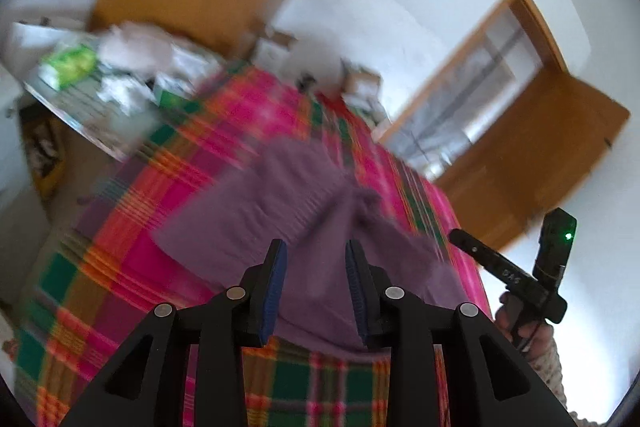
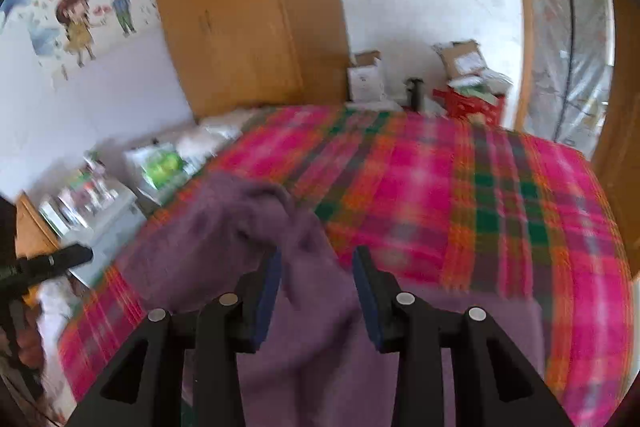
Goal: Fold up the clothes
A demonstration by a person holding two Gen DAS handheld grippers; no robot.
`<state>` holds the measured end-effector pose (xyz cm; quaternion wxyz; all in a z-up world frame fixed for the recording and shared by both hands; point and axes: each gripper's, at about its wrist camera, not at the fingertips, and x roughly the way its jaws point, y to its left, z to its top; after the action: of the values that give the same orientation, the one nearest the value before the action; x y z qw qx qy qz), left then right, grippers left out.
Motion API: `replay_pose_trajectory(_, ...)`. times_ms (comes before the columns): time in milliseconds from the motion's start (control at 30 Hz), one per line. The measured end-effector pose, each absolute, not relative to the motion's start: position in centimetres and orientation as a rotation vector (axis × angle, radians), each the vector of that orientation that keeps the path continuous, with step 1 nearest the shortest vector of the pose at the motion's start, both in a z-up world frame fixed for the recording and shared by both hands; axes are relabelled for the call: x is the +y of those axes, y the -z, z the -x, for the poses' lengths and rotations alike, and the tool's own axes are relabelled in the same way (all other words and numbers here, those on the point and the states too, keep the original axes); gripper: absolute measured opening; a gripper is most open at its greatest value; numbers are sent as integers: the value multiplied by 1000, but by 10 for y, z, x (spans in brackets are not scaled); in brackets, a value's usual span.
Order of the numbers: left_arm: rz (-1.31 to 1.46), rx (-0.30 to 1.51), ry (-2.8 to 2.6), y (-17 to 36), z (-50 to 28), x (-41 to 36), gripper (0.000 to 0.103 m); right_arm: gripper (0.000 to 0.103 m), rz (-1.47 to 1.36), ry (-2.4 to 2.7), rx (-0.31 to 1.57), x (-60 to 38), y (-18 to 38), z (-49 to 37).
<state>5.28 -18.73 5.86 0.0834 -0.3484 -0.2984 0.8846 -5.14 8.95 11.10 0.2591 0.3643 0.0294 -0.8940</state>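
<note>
Left wrist view showed the left gripper point(image 1: 316, 259) with jaws parted and empty above the purple garment point(image 1: 280, 195), which lay rumpled on the plaid bedspread point(image 1: 160, 187). The right gripper point(image 2: 316, 267) likewise stood apart, gripping nothing. The bunched sleeve risked folding crooked if grabbed through blur.

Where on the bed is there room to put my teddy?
The plaid blanket is bare to the right of the purple garment, from the red basket at the far edge to the near edge. It is crowded on the left: the side table is full of packets.
</note>
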Motion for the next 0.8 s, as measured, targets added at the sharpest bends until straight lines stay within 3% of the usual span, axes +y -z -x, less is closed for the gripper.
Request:
replay_pose_trajectory(200, 1222, -879, -2553, -29, -32, -158, 31, 38, -1060, 2420, 115, 116, -77, 16)
replay_pose_trajectory(300, 1276, -861, -2540, -22, -26, -150, 31, 48, -1067, 2408, 114, 115, -65, 11)
replay_pose_trajectory(600, 1448, -885, -2493, 2, -5, -138, 31, 49, -1155, 2443, 242, 90, -40, 11)
replay_pose_trajectory(700, 1464, -865, -2498, 2, 0, -134, 31, 30, -1160, 2468, 203, 98, -41, 13)
replay_pose_trajectory(767, 1457, -889, -2491, 3, 2, -135, 31, 4, -1148, 2494, 178, 106, -46, 13)
replay_pose_trajectory(800, 1457, -902, -2488, 3, 2, -135, 31, 2, -1139, 2507, 167, 110, -48, 12)
